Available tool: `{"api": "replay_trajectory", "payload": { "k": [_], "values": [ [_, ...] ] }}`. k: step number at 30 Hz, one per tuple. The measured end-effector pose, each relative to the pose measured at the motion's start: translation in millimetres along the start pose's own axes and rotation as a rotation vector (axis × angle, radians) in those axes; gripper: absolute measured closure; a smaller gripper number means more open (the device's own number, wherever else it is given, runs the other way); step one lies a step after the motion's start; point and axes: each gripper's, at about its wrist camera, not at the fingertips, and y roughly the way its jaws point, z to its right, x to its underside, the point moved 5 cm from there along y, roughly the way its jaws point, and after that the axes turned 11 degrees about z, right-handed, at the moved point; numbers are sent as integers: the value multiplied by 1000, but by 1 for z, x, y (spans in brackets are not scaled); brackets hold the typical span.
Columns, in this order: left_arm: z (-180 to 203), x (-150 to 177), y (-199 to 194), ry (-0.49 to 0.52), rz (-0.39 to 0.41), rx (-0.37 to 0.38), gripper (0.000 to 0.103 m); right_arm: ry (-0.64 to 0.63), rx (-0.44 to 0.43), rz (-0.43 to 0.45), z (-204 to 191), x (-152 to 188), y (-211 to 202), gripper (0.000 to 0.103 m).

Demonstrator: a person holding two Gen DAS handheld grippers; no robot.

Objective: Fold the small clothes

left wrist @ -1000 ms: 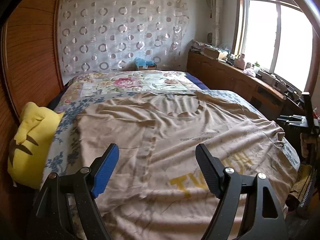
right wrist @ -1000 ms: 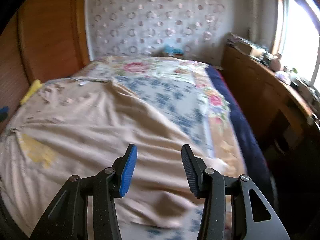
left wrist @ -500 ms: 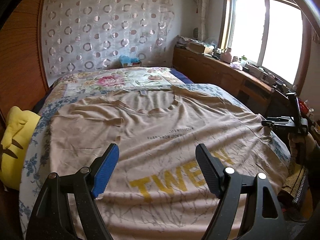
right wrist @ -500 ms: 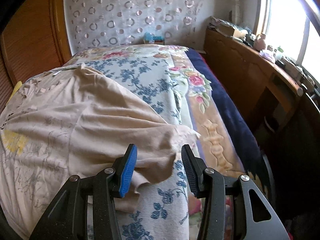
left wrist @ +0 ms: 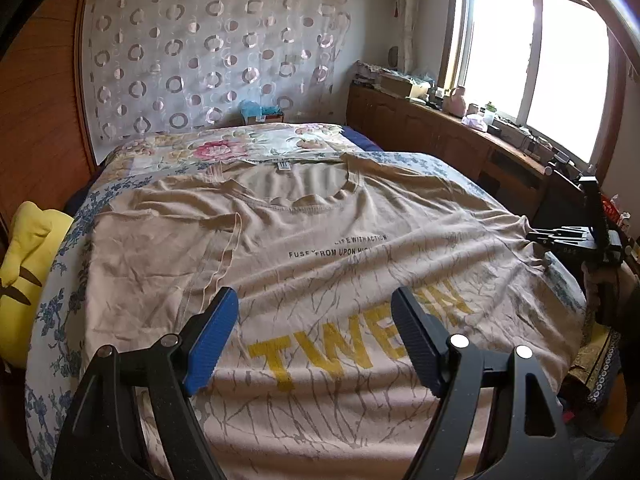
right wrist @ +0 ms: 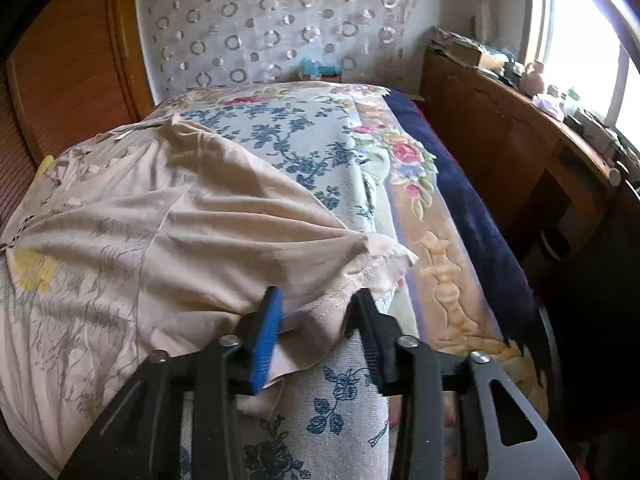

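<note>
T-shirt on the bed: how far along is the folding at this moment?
Done: the beige T-shirt lies spread face up on the bed. In hand: the right gripper has the right sleeve hem between its fingers. The left gripper hovers open, empty. Left: every fold; none shows yet.

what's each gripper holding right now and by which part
Right gripper has the beige t-shirt's sleeve hem between its jaws, not yet closed; left gripper holds nothing.
</note>
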Motion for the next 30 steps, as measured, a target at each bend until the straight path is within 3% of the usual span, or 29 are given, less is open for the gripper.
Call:
{"api": "replay_trajectory", "payload": {
  "k": [2, 4, 7, 10, 17, 24, 25, 28, 30],
  "values": [
    [1, 1, 1, -3, -3, 2, 23, -25, -7, -3, -4, 1, -2, 91],
    [1, 2, 1, 0, -5, 2, 23, -45, -10, -7, -7, 1, -3, 97],
    [1, 4, 2, 3, -9, -2, 23, -41, -1, -6, -6, -1, -5, 99],
    [1, 5, 2, 1, -10, -4, 23, -36, -17, 50, -14, -17, -15, 99],
    [-1, 3, -4, 6, 7, -17, 23, -97, -156, 162, -77, -52, -48, 99],
    [-4, 1, -12, 6, 17, -27, 23, -74, -363, 160, -133, -49, -60, 99],
    [-4, 1, -12, 5, 17, -27, 23, -70, -384, 156, -137, -47, -62, 97],
    [-4, 1, -12, 5, 19, -27, 23, -80, -372, 171, -129, -47, -67, 78],
    [-4, 1, -12, 5, 20, -26, 23, -60, -349, 185, -114, -48, -71, 77]
  ]
}}
